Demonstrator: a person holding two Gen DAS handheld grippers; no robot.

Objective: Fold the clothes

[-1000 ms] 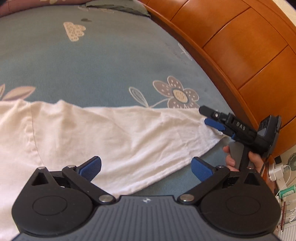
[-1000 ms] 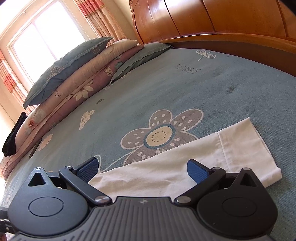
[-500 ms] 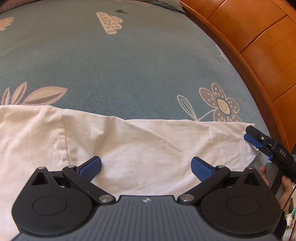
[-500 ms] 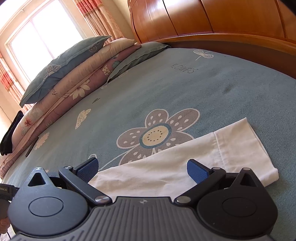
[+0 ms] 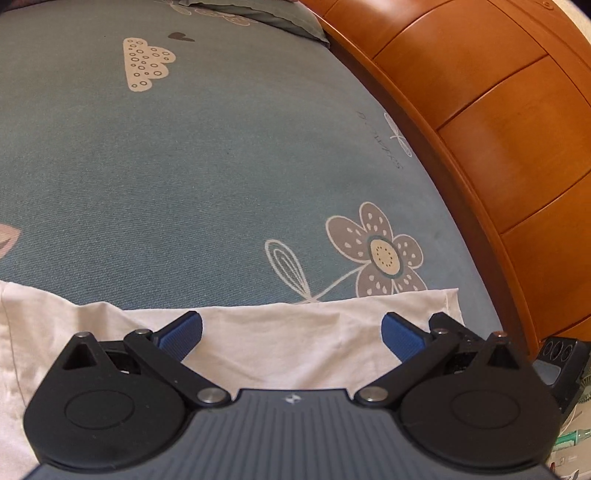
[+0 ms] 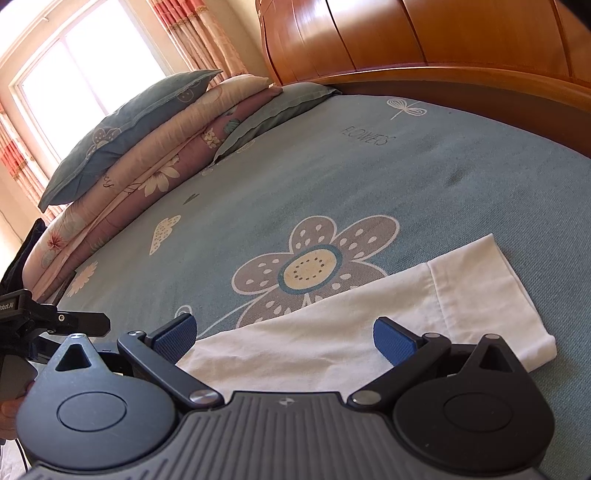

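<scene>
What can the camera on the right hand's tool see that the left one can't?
Only the right wrist view shows the sunlit window, the curtains, the stacked pillows and quilts, and the garment's hemmed sleeve end. Only the left wrist view shows the garment's body spreading off to the left. Both show the white garment, the blue flowered bedsheet, the wooden headboard, and an open tool in front: the left tool and the right tool.
</scene>
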